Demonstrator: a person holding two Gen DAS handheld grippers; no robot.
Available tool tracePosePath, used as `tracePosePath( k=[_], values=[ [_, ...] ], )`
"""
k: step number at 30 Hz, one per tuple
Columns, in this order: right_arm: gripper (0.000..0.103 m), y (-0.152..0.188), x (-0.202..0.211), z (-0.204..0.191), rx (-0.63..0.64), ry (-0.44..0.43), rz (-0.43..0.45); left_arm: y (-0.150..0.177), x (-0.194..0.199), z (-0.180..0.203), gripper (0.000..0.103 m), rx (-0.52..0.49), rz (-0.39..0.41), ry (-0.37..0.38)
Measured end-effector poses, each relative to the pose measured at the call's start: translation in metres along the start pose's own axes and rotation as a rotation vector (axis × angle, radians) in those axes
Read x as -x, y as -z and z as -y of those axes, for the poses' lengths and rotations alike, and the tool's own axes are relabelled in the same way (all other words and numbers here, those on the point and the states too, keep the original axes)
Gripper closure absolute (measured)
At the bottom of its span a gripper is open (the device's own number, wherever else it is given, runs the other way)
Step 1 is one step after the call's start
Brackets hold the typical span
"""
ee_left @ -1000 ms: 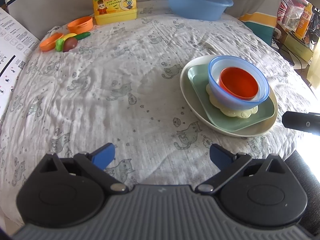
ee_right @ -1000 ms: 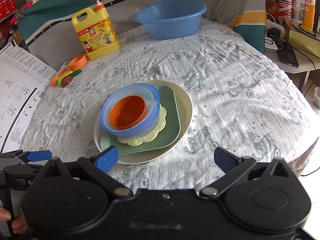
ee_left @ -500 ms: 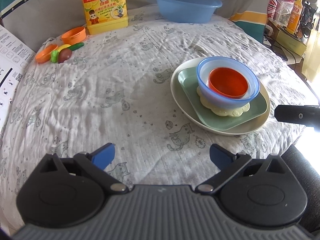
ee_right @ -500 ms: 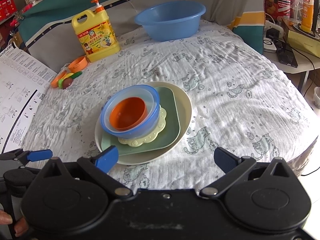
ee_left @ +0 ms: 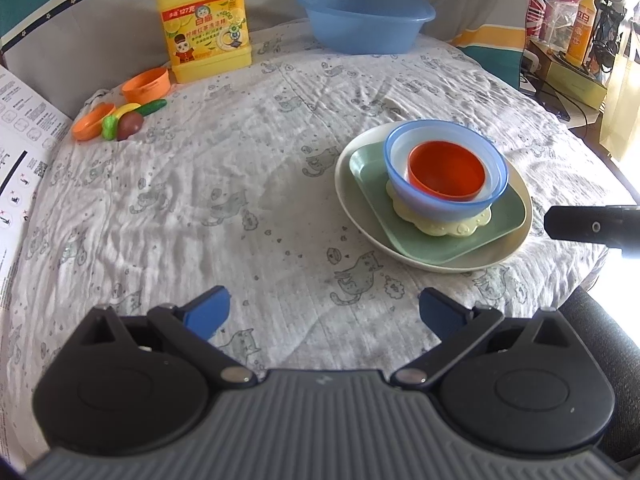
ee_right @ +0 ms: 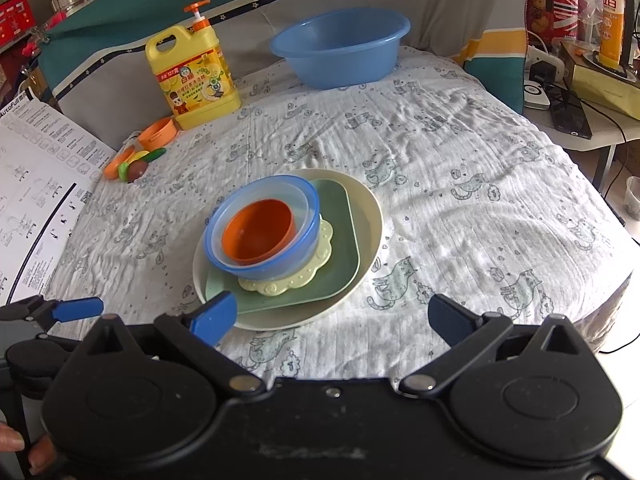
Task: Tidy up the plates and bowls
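Observation:
A stack stands on the cat-print cloth: a cream round plate [ee_left: 348, 200] [ee_right: 370, 216] at the bottom, a green square plate [ee_left: 504, 216] [ee_right: 340, 216], a pale yellow flower-shaped plate [ee_left: 452, 226] [ee_right: 316, 268], a blue bowl [ee_left: 404, 188] [ee_right: 256, 268], and an orange bowl [ee_left: 446, 172] [ee_right: 258, 234] inside it. My left gripper [ee_left: 324, 312] is open and empty, near the table's front edge, left of the stack. My right gripper [ee_right: 332, 318] is open and empty, just in front of the stack.
A yellow detergent jug [ee_left: 204, 24] [ee_right: 194, 78] and a large blue basin [ee_left: 364, 20] [ee_right: 340, 46] stand at the back. Orange dishes with toy food [ee_left: 120, 116] [ee_right: 138, 156] lie at the back left. A paper sheet [ee_right: 36, 184] hangs at the left edge.
Both grippers have drawn back a little from the table, so the stack sits slightly farther off. Both stay open. The stack has not moved.

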State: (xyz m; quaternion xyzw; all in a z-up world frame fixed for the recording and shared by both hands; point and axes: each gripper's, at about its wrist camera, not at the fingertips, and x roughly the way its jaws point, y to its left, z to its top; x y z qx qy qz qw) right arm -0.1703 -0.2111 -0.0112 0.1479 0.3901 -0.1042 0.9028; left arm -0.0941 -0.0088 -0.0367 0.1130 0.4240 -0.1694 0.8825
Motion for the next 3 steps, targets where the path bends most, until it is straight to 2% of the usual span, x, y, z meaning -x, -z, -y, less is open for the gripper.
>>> tracePosePath(
  k=[3],
  values=[
    [0.000,0.0001,0.0003,0.0000,0.000,0.000,0.000,-0.0005,0.0014,-0.0001,0.000,-0.004,0.002,-0.003]
  ],
)
